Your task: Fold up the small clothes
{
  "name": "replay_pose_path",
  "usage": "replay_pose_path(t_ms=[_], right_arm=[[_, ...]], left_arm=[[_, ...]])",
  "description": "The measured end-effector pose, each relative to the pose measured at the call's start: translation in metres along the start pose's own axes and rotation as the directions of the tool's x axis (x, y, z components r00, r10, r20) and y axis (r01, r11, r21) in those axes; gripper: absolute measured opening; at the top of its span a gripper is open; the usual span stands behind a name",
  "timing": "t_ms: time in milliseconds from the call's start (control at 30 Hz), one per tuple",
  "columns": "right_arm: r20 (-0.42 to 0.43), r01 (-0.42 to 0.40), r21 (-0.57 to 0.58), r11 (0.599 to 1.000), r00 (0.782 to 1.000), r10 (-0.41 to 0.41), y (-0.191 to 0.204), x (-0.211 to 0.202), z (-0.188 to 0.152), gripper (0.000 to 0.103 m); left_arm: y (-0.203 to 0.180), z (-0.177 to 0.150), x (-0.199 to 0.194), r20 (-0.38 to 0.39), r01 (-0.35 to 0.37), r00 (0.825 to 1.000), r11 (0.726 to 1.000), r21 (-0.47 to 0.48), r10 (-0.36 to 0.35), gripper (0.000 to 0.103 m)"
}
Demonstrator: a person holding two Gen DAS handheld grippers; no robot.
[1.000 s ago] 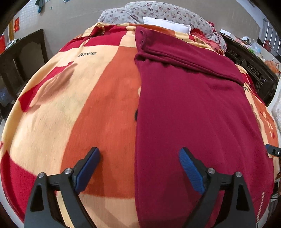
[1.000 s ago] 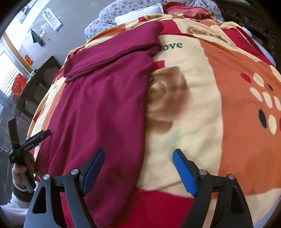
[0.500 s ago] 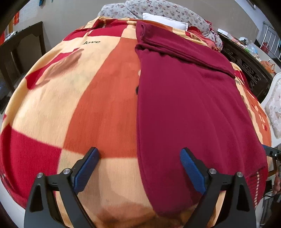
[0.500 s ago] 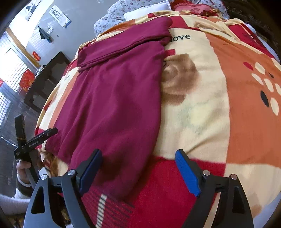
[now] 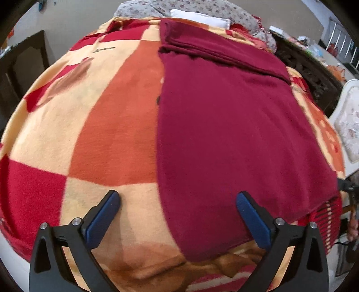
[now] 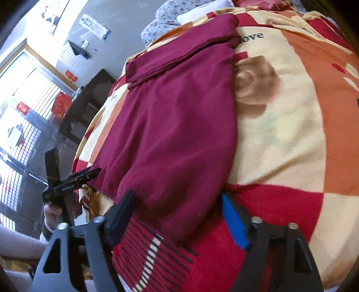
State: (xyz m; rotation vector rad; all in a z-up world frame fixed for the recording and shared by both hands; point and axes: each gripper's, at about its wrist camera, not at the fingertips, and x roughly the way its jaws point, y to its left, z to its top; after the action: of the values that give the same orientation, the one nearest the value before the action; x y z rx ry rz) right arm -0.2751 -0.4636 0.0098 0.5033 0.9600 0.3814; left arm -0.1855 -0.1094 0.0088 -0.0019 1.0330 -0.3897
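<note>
A dark red garment lies flat on the bed, its far end folded back into a band. It also shows in the right wrist view. My left gripper is open and empty, hovering over the garment's near left corner, which hangs at the bed's edge. My right gripper is open and empty, its jaws on either side of the garment's near right corner. The left gripper also shows at the left of the right wrist view, held in a hand.
The bed is covered by a red, orange and cream checked blanket printed with "love". Floral pillows lie at the head. Dark wooden furniture stands on both sides. A white chair is at the right.
Both grippers have pulled back toward the near edge of the bed and dropped lower. The garment's near corners now sit between or just ahead of the open jaws. The garment has not moved.
</note>
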Motion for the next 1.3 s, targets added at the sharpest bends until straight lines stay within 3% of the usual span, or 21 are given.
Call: replay_pose_path(t_ms=[67,100,167,200,233,333,467,667,833,1033,1100,1233,1300], right_arm=[[-0.017,-0.051,0.002,0.999,0.999,0.051,-0.001,0.004,-0.003,0.045],[-0.02,-0.068,0.01,0.998,0.997,0.068,-0.003,0.005,-0.004,0.037],[-0.008,-0.088,0.034,0.996,0.996,0.088,-0.007,0.009,-0.007,0.022],[0.003,-0.102,0.054,0.993,0.995,0.102,-0.01,0.008,-0.006,0.013],[0.029,-0.139,0.083,0.987,0.99,0.137,-0.013,0.004,-0.004,0.011],[0.118,-0.234,0.074,0.969,0.967,0.225,-0.006,-0.012,0.009,0.011],[0.178,-0.246,0.008,0.969,0.954,0.241,0.011,-0.024,0.032,0.01],[0.285,-0.232,-0.064,0.971,0.928,0.24,0.024,-0.035,0.102,0.01],[0.376,-0.205,-0.048,0.978,0.903,0.208,0.006,-0.032,0.179,0.01],[0.385,-0.097,0.069,0.993,0.921,0.063,-0.035,0.018,0.27,0.01],[0.383,-0.087,0.135,0.987,0.923,0.029,-0.056,0.038,0.295,0.01],[0.337,-0.075,0.204,0.976,0.941,0.001,-0.086,0.068,0.327,0.01],[0.301,-0.112,0.287,0.951,0.953,0.022,-0.105,0.077,0.331,0.012]], left_arm=[[0.0,0.0,-0.001,0.005,0.048,0.999,0.999,-0.003,-0.048,0.097],[0.0,0.001,-0.002,0.011,0.062,0.998,0.998,-0.005,-0.062,0.086],[-0.003,0.003,-0.005,0.013,0.046,0.999,0.999,0.023,-0.047,0.007],[-0.001,0.005,-0.005,-0.014,0.092,0.996,0.996,0.021,-0.091,0.008],[0.004,0.009,-0.005,-0.035,0.158,0.987,0.987,-0.011,-0.158,0.007],[0.009,0.018,-0.007,-0.046,0.203,0.978,0.979,-0.02,-0.204,0.007],[0.009,0.04,-0.025,0.005,0.274,0.962,0.962,-0.017,-0.274,0.007],[0.008,0.122,-0.051,0.144,0.319,0.937,0.948,0.019,-0.318,0.007],[0.012,0.216,-0.03,0.235,0.292,0.93,0.956,-0.005,-0.283,0.007],[0.017,0.307,0.048,0.232,0.203,0.957,0.973,-0.113,-0.173,0.007],[0.021,0.32,0.071,0.225,0.185,0.963,0.972,-0.144,-0.15,0.007],[0.031,0.338,0.098,0.211,0.228,0.959,0.958,-0.174,-0.19,0.011],[0.036,0.342,0.097,0.205,0.281,0.948,0.941,-0.19,-0.242,0.026]])
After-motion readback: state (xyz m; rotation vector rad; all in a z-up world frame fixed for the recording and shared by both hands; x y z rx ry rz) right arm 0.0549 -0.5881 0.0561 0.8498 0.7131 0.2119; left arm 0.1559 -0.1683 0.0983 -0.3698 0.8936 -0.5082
